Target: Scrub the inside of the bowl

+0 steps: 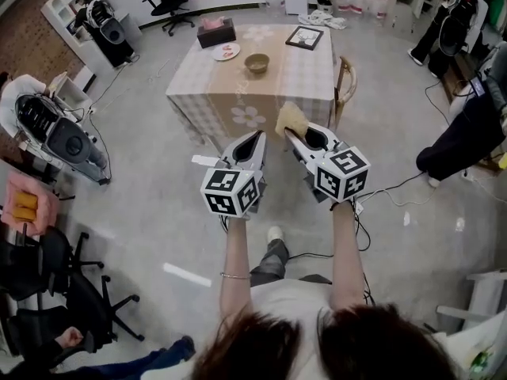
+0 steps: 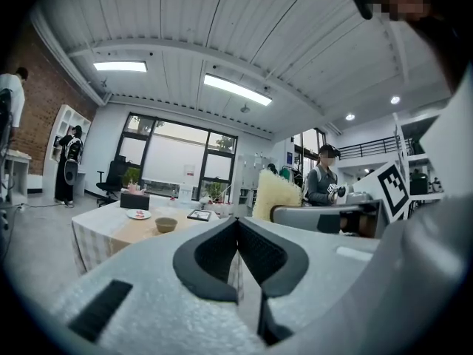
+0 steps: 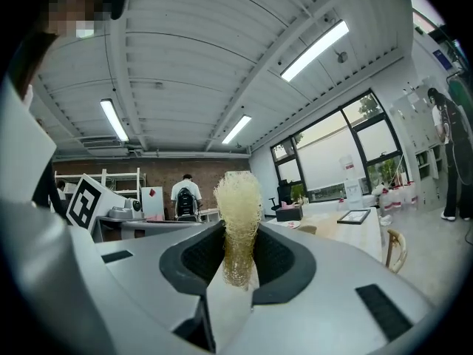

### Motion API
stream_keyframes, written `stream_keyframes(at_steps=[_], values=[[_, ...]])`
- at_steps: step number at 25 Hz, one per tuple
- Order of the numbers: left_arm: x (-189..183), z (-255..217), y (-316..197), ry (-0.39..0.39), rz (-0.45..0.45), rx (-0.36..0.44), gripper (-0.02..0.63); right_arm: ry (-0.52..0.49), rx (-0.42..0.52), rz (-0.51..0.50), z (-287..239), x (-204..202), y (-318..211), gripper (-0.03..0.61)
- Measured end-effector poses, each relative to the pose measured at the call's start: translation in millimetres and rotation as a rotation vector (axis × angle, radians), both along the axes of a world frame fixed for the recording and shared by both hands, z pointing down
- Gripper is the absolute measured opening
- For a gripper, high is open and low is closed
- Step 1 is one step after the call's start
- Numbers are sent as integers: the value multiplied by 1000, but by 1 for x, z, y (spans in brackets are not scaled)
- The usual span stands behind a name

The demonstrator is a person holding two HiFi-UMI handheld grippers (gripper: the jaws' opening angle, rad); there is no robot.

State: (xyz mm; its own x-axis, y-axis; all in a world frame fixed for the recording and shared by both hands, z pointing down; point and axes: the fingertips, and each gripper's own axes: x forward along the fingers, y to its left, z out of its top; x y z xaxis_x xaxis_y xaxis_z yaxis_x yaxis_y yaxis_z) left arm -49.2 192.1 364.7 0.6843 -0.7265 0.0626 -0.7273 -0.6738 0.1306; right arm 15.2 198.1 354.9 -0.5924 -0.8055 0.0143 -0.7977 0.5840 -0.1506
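Holding left gripper closed, empty; clamping yellow scrubber in right gripper; both pointed level toward table, forearms outstretched side by side.

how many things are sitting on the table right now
4: a dark tissue box at the far left corner, a plate beside it, the bowl near the middle, a framed picture at the far right. Nothing seems hidden.

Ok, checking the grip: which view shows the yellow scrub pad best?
Right gripper view: the scrub pad stands pinched in the right tool. Head view shows it from above; left gripper view, from the side.
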Motion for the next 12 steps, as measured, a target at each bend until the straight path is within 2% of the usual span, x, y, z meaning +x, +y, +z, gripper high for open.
stream_keyframes(at_steps=[6, 12], values=[[0, -3, -71, 4, 23, -7, 11, 6, -18, 11, 0, -1, -71, 97], [-6, 1, -124, 19, 27, -32, 11, 14, -38, 17, 3, -3, -117, 97]])
